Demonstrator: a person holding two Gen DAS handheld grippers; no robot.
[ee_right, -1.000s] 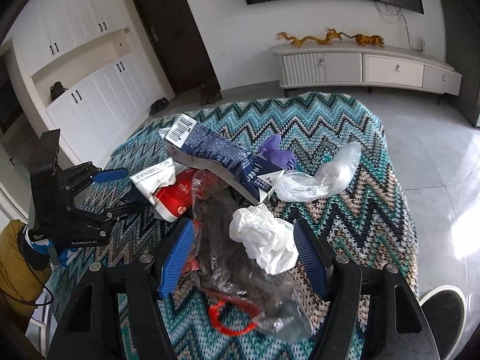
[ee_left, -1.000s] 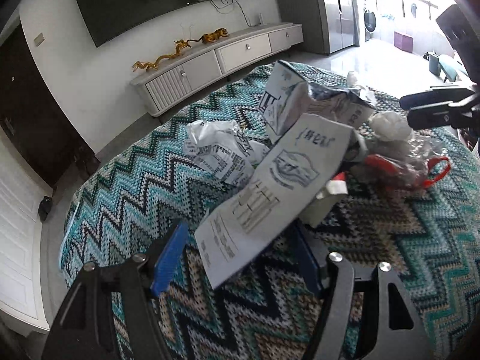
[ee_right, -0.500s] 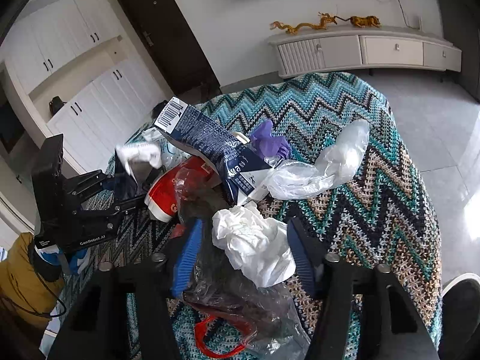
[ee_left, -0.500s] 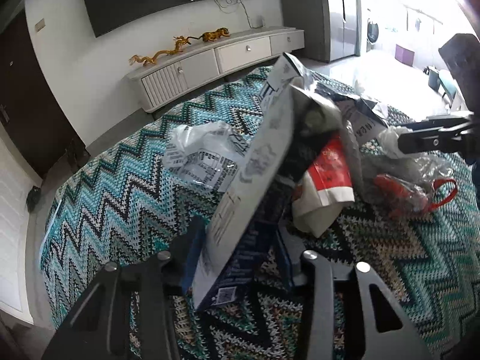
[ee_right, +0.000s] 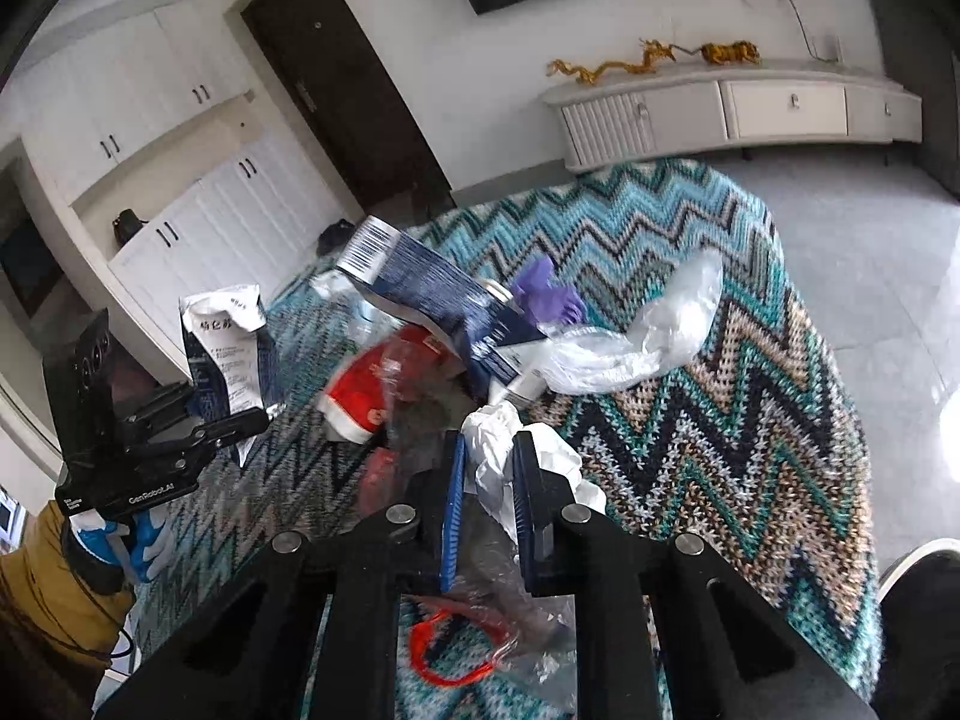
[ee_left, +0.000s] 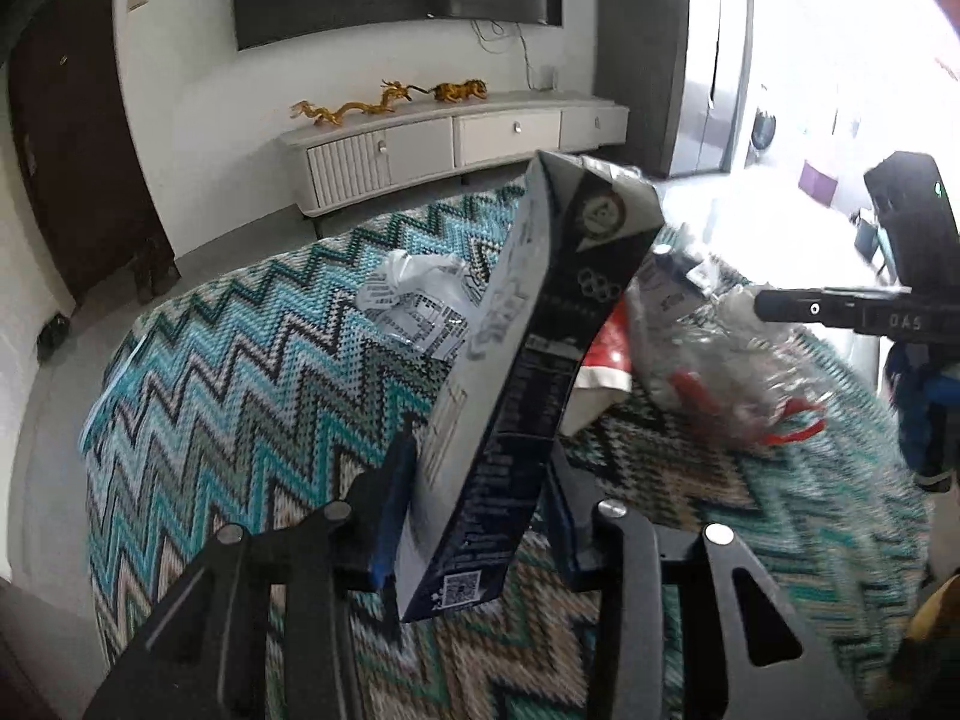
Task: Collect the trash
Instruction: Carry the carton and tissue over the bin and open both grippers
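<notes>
The left tongs [ee_left: 474, 510] pinch a dark carton [ee_left: 528, 372], its long axis tilted up and away; the right tongs [ee_right: 486, 480] pinch crumpled white paper [ee_right: 498, 450].

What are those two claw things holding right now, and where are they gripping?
The left gripper pinches a flattened dark carton near its lower end. The right gripper clamps a crumpled white tissue across its middle.

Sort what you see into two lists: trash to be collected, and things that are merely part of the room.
Trash:
carton in left gripper
crumpled tissue in right gripper
clear bag
purple glove
red packet

Room:
dragon ornament
TV cabinet
zigzag cloth
</notes>
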